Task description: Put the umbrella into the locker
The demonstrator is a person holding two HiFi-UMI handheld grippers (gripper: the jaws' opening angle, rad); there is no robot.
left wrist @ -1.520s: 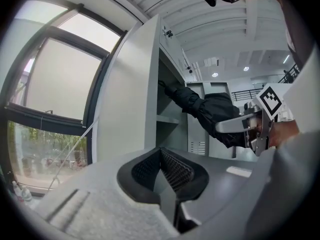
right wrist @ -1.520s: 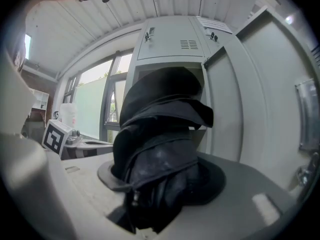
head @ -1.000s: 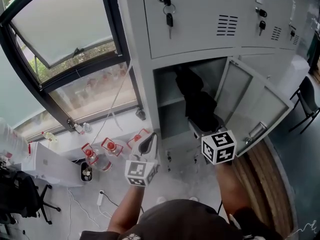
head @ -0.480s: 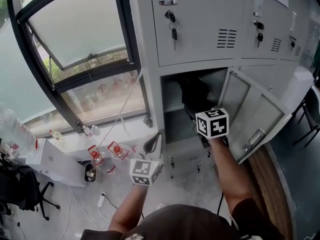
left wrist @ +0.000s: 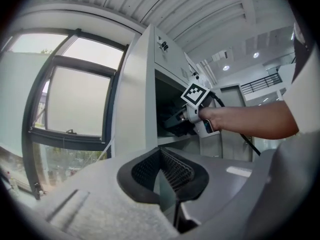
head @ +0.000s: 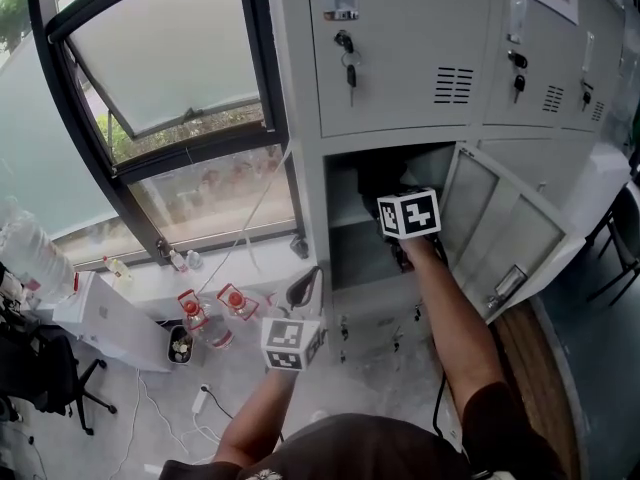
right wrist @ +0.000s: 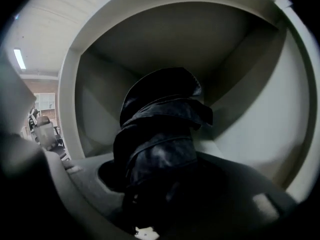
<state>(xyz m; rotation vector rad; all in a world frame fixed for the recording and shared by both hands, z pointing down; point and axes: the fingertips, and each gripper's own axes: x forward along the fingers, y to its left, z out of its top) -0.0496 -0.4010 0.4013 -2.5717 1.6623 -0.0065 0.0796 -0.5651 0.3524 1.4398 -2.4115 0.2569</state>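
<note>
A folded black umbrella (right wrist: pixel 159 134) is held in my right gripper (right wrist: pixel 157 186), whose jaws are shut on its lower part. The umbrella's top reaches into the open grey locker compartment (right wrist: pixel 240 114). In the head view my right arm stretches to that compartment (head: pixel 348 230), and the gripper's marker cube (head: pixel 408 213) hides most of the umbrella (head: pixel 383 180). The left gripper view shows the umbrella (left wrist: pixel 171 124) entering the locker from the side. My left gripper (head: pixel 303 286) hangs lower, left of the locker opening, shut and empty.
The locker door (head: pixel 512 230) stands swung open to the right. Keys (head: pixel 348 64) hang from the shut lockers above. A tilted window (head: pixel 150 58) is at the left. Bottles (head: pixel 205 318) and a power strip (head: pixel 200 400) lie on the floor; a chair (head: pixel 622 238) stands at right.
My right gripper has pushed forward and up, carrying the umbrella from in front of the opening into the compartment. The left gripper has stayed low beside it, rising slightly.
</note>
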